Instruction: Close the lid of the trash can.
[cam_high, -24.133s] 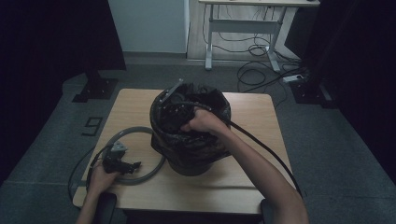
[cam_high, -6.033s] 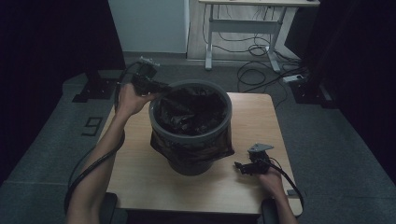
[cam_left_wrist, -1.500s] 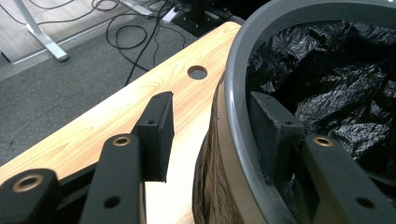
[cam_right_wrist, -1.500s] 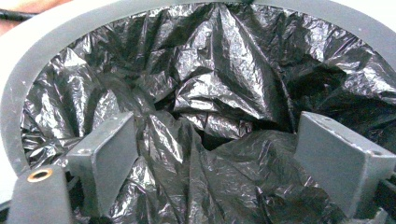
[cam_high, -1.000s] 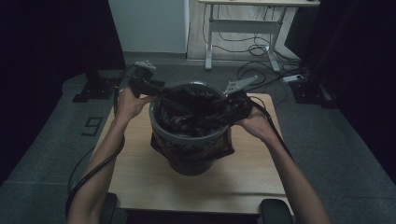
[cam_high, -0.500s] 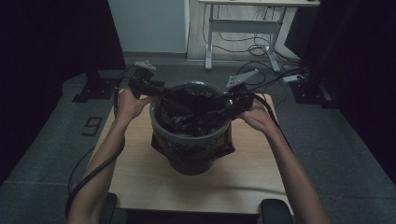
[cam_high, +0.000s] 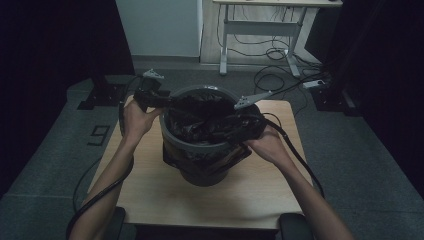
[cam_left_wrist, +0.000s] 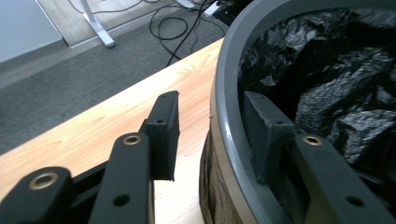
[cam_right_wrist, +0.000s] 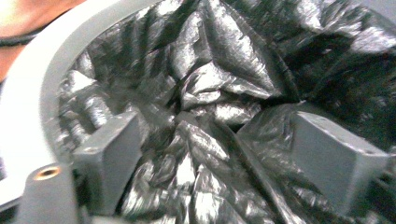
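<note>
A grey bin (cam_high: 199, 147) lined with a crumpled black bag (cam_high: 197, 117) stands mid-table. My left gripper (cam_high: 166, 102) is at the bin's left rim. In the left gripper view my left gripper (cam_left_wrist: 215, 135) stands open astride the grey rim (cam_left_wrist: 229, 93), one jaw outside and one inside against the bag (cam_left_wrist: 336, 93). My right gripper (cam_high: 222, 131) reaches into the bin from its right side. In the right gripper view my right gripper (cam_right_wrist: 224, 154) is open, with folds of the shiny black bag (cam_right_wrist: 219, 93) bunched between its wide-apart jaws. The bin's bottom is hidden.
The wooden table (cam_high: 150, 185) has bare room in front of and beside the bin. Cables trail from both grippers off the table's near edge. On the floor behind are a white desk frame (cam_high: 260, 30) and loose cords (cam_high: 280, 75).
My right gripper has come from the bin's far right rim toward the person and down into the bag. The left gripper has stayed at the left rim.
</note>
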